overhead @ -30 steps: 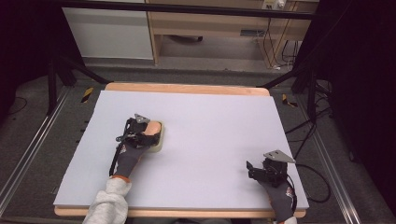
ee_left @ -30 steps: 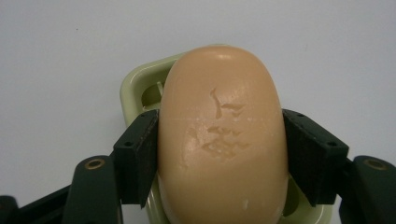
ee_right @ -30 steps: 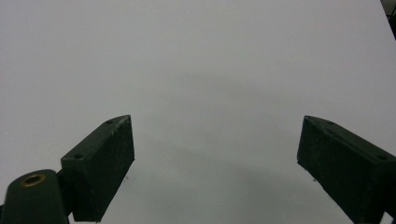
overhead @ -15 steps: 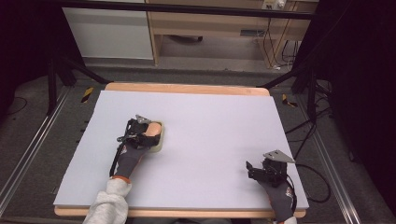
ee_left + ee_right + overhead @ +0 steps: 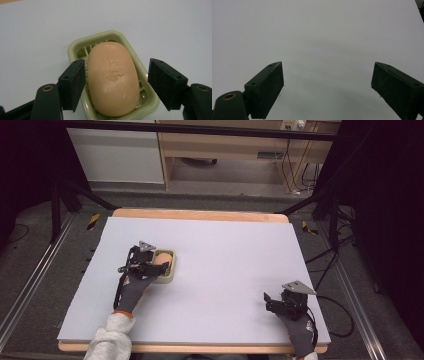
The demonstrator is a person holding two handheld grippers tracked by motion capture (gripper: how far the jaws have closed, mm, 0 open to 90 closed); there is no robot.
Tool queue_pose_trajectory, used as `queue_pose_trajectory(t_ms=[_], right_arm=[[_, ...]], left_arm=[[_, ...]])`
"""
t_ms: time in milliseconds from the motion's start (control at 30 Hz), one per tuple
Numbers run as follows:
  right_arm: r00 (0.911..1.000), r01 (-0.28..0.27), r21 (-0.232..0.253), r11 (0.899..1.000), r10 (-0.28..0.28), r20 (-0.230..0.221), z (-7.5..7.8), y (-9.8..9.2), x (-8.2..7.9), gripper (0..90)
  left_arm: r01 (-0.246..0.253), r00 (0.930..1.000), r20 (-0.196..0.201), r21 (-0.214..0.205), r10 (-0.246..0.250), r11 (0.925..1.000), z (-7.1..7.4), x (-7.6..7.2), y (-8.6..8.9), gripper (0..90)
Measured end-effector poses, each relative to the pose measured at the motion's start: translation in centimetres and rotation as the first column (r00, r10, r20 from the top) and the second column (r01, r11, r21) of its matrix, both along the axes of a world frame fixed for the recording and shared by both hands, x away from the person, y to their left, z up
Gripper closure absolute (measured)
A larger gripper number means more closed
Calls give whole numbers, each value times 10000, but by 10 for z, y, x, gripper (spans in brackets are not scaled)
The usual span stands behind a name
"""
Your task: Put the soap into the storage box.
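- Soap (image 5: 113, 80), a peach oval bar with a cracked top, lies in a pale green soap dish (image 5: 147, 75) on the left half of the white bench (image 5: 225, 250).
- Left tongs (image 5: 115, 85) stand open astride the bar; the left pad seems just clear of it, the right well apart.
- Right tongs (image 5: 327, 87) gape wide over bare bench near the right front corner, holding nothing.

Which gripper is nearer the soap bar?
Left. The left gripper has its open jaws on either side of the soap bar in the soap dish. The right gripper hovers open over bare table, far off.
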State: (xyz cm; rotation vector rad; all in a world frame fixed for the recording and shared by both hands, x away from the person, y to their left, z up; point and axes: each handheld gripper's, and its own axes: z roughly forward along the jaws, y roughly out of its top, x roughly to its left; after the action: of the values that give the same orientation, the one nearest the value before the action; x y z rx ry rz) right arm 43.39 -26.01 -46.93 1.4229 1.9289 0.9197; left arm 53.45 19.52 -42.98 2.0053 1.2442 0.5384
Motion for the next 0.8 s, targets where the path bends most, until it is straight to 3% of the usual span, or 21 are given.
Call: queue_pose_trajectory(t_ms=[233, 500, 800], right_arm=[[9998, 171, 170, 9997, -170, -84, -1, -6, 1, 108], [9992, 371, 254, 9990, -367, -171, -2, -12, 1, 108], [9973, 720, 375, 9967, -715, -158, -3, -23, -1, 102]], left_arm=[[502, 9987, 125, -78, -501, 9987, 3, -17, 7, 294], [649, 9976, 290, -527, -634, 9965, 0, -40, 24, 295], [282, 9977, 640, -836, -229, 9961, -13, -61, 45, 293]])
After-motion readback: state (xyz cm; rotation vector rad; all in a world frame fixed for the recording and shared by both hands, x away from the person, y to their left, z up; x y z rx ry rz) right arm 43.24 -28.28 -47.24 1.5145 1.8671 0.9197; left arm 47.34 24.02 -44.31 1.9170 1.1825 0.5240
